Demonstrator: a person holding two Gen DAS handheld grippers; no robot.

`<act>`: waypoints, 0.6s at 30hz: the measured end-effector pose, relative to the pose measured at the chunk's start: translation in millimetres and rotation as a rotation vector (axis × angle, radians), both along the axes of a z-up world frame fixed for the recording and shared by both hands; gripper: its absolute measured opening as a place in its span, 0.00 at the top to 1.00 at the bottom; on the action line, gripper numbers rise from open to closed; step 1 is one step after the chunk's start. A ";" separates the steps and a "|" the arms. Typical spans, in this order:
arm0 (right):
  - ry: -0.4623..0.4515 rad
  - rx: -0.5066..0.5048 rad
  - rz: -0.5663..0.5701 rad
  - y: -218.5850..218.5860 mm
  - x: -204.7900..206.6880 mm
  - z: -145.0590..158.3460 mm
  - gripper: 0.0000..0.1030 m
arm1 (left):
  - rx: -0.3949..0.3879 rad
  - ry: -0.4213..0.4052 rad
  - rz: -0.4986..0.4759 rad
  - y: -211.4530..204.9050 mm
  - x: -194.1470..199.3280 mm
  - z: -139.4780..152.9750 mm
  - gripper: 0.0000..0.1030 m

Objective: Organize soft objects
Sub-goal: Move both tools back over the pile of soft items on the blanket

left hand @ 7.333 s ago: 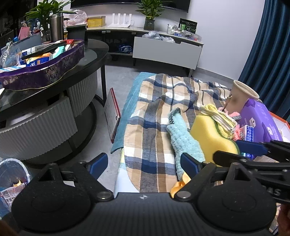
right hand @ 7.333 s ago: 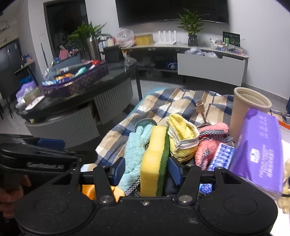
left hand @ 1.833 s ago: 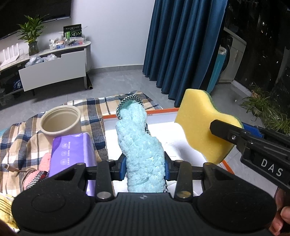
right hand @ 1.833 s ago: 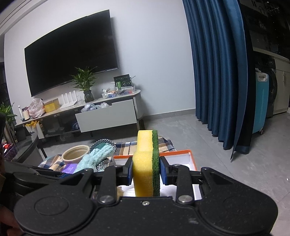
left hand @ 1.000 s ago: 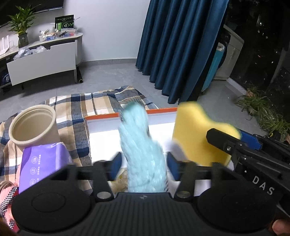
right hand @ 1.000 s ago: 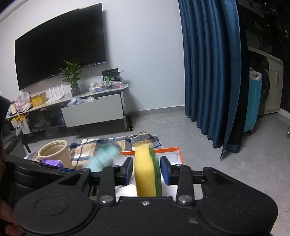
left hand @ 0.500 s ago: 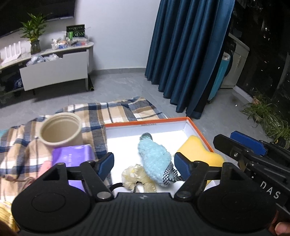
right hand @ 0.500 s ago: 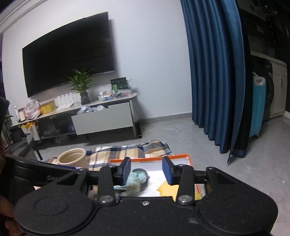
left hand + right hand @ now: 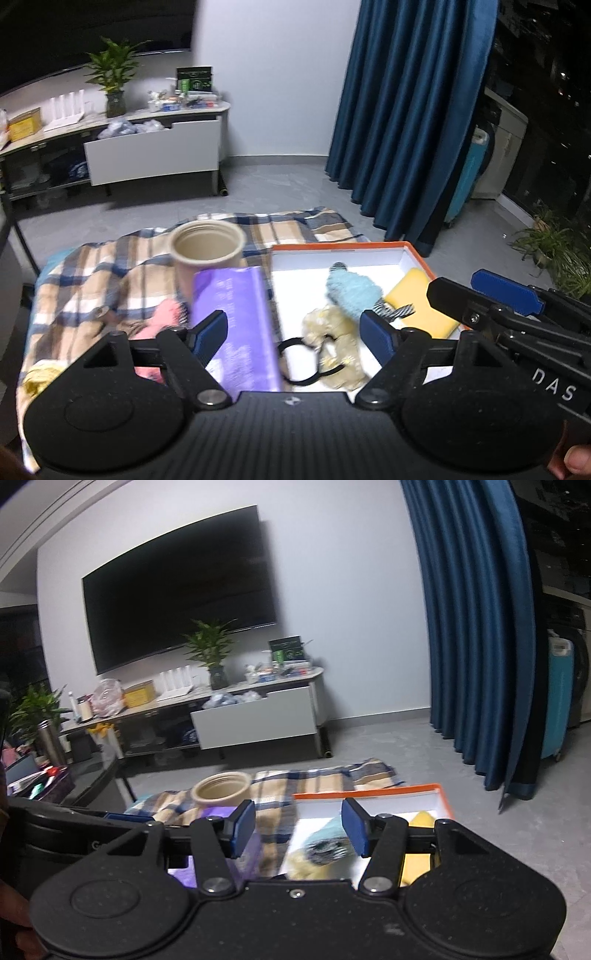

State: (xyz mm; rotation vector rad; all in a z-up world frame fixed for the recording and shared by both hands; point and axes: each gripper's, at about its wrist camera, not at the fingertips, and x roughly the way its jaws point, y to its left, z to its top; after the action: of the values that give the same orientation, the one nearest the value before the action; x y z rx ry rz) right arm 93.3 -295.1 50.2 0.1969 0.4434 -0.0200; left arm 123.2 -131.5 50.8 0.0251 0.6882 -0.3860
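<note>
An orange-rimmed white box (image 9: 340, 246) (image 9: 369, 795) lies on the plaid blanket (image 9: 92, 280). Inside it rest a fluffy light-blue cloth (image 9: 351, 290) (image 9: 328, 834), a yellow sponge (image 9: 421, 302) (image 9: 423, 818) and a cream plush piece (image 9: 332, 325) with a black hair band (image 9: 291, 350). My left gripper (image 9: 293, 334) stands open above the box's near left side, holding nothing. In the right wrist view my right gripper (image 9: 298, 827) hovers over the box, its jaws opening with nothing between them. It also reaches in from the right in the left wrist view (image 9: 480, 291).
A purple tissue pack (image 9: 236, 325), a beige cup (image 9: 207, 251) (image 9: 221, 788), pink fabric (image 9: 162, 314) and a yellow cloth (image 9: 37, 376) lie left of the box on the blanket. A TV cabinet (image 9: 255, 716) and blue curtains (image 9: 476, 627) stand behind. A dark table (image 9: 55, 779) sits far left.
Both grippers let go: the blue cloth and yellow sponge dropped into the box. Both grippers then rose and drew back, the jaws spreading wider.
</note>
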 end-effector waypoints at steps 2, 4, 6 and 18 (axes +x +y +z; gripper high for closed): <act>-0.001 -0.001 0.023 9.9 -0.3 1.3 0.38 | 0.002 -0.008 0.018 10.9 -6.0 0.8 0.22; 0.000 -0.001 0.048 21.0 0.2 2.2 0.38 | 0.004 -0.015 0.039 21.0 -10.0 1.7 0.22; 0.001 -0.005 0.076 31.9 1.5 3.1 0.38 | 0.001 -0.017 0.062 32.0 -13.1 1.7 0.22; 0.019 -0.007 0.210 93.3 11.9 -1.5 0.38 | -0.014 -0.002 0.187 95.9 -29.1 -2.5 0.22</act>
State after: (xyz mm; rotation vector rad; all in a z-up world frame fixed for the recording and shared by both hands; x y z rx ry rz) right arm 105.2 -201.8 48.7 0.1423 0.4813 0.1828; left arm 94.1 -35.6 48.3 -0.0515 0.6797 -0.2110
